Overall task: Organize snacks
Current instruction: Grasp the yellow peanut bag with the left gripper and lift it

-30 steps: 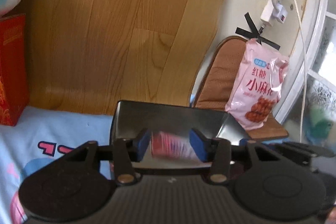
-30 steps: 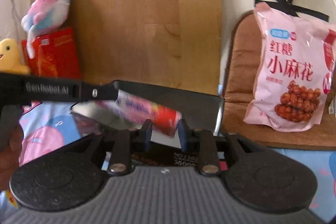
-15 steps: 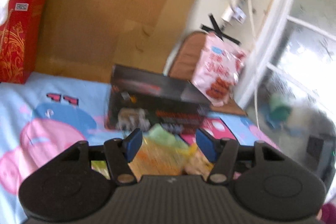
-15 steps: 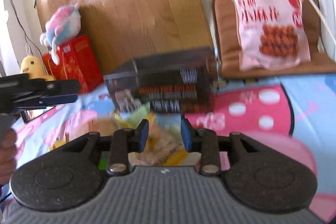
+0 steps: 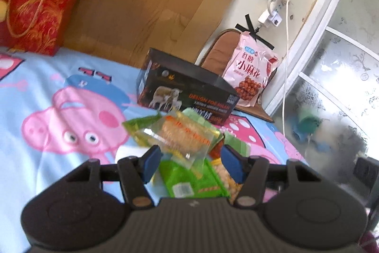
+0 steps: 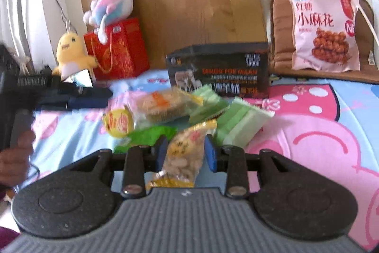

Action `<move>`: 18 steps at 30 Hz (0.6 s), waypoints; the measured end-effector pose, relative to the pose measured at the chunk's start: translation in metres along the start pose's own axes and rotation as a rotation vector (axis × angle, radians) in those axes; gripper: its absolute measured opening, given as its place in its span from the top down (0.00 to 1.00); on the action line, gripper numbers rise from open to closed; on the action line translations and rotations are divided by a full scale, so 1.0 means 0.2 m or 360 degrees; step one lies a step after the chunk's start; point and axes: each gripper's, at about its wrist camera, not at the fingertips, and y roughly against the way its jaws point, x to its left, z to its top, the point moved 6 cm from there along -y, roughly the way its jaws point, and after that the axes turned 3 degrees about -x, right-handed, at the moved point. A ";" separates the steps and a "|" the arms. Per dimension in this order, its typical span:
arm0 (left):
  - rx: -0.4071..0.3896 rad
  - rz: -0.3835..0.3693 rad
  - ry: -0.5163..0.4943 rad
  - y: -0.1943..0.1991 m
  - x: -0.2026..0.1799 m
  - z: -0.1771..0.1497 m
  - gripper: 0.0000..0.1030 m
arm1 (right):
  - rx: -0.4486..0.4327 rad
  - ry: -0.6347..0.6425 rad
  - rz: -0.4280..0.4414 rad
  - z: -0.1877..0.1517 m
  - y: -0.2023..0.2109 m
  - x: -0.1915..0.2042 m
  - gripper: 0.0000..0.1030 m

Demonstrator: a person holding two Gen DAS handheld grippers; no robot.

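A pile of small snack packets lies on the cartoon bedsheet in front of a black box (image 5: 187, 91) (image 6: 218, 68). My left gripper (image 5: 190, 164) hovers open over the pile, with a clear packet of orange cake (image 5: 182, 134) and a green packet (image 5: 189, 181) below its blue pads. My right gripper (image 6: 186, 153) is low over the near side of the pile. A yellow packet of nuts (image 6: 184, 153) lies between its pads, which do not visibly press on it. Pale green wafer packets (image 6: 241, 122) and a round yellow snack (image 6: 118, 122) lie in the pile too.
A large pink snack bag (image 5: 248, 77) (image 6: 324, 25) leans on a brown cushion at the back right. A red gift bag (image 5: 35, 8) (image 6: 118, 49) with plush toys stands at the back left. A wooden board leans on the wall behind. A hand holds the left gripper (image 6: 94, 96) at the left edge of the right wrist view.
Both grippers held a red and pink snack at the black box. They have let it go, opened wider and pulled back to the snack pile in front of the box.
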 end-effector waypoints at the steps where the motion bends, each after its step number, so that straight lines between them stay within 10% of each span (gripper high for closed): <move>1: 0.0005 -0.0010 0.0011 0.01 0.01 -0.01 0.45 | 0.0000 -0.0014 0.0019 0.01 -0.01 0.00 0.64; 13: 0.0206 -0.0257 -0.0002 0.00 -0.10 -0.21 0.45 | 0.0141 -0.0323 0.0003 -0.11 -0.05 -0.08 0.64; 18: 0.0252 -0.0266 -0.0007 -0.04 -0.11 -0.24 0.45 | 0.0260 -0.0649 0.0254 -0.20 0.04 -0.07 0.71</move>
